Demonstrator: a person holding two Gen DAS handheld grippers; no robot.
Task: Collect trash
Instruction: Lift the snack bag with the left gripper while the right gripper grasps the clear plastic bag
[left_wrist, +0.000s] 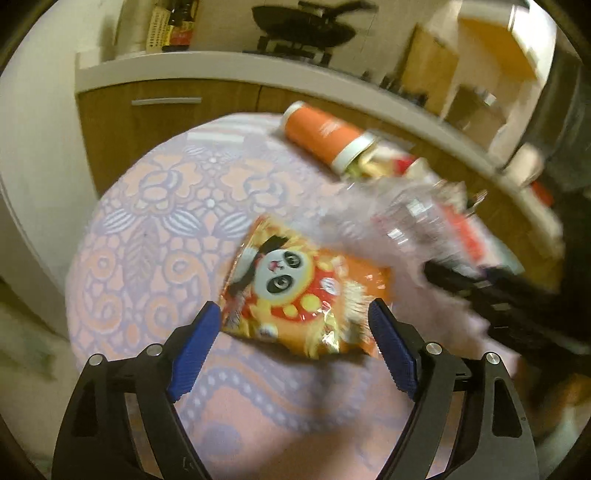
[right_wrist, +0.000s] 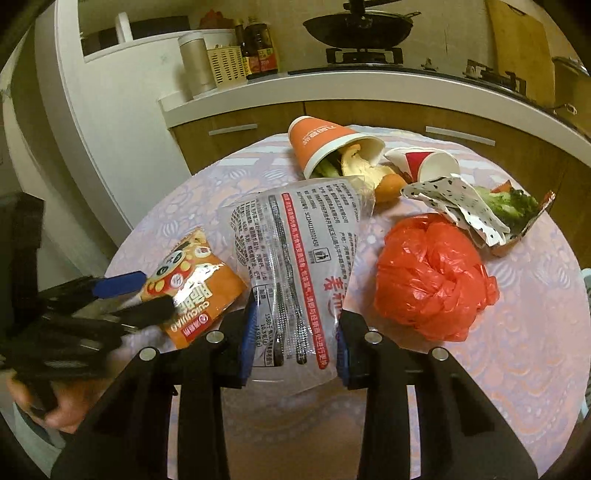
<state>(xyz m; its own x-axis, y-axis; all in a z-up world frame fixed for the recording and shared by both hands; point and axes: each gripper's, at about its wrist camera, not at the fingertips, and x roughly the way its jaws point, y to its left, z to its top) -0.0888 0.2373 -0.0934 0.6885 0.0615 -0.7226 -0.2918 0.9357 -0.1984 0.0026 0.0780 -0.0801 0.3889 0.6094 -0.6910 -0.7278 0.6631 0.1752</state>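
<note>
A round counter (right_wrist: 517, 369) under a pink and lilac floral cloth carries the litter. A panda snack packet (right_wrist: 192, 284) lies at the left, a knotted red plastic bag (right_wrist: 428, 277) at the right. Behind them an orange paper cup (right_wrist: 325, 147) lies tipped, spilling food scraps, beside a red-and-white cup (right_wrist: 428, 164) and a dotted napkin (right_wrist: 461, 206).
</note>
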